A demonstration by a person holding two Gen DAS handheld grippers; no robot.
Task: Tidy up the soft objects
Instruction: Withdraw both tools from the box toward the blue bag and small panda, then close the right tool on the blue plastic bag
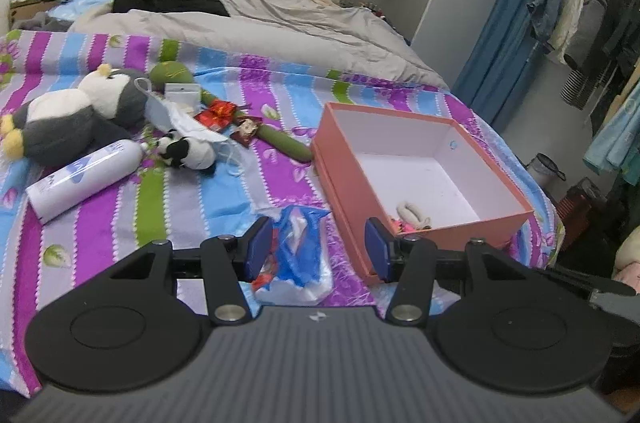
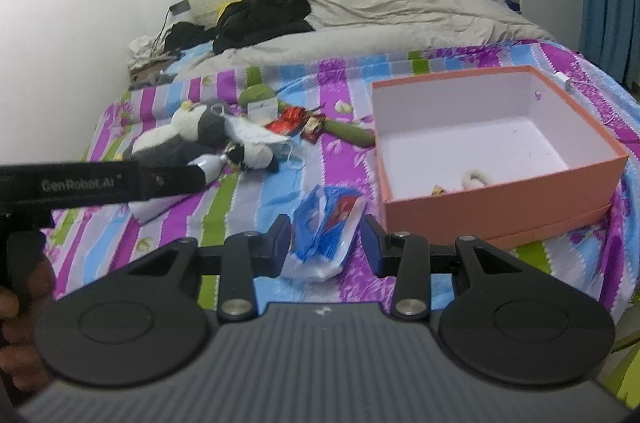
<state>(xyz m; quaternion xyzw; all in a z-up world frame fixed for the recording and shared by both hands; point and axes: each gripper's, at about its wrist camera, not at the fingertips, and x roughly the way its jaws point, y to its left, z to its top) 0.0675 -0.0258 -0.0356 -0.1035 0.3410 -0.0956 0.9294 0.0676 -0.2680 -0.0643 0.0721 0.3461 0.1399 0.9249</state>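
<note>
While both the left gripper [image 1: 318,249] and right gripper [image 2: 326,243] are hanging open and empty above the plastic bag [image 1: 296,255], the box [image 1: 516,213] is sitting beside it, ready for soft things.

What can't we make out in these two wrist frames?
- Small items in the orange box: both views, near wall hides most of them.
- White bottle: right wrist view, left tool's black body covers most of it; label blurred in left wrist view.
- Blue-and-white plastic bag: contents unreadable, crumpled.
- Red wrappers: print too small.
</note>
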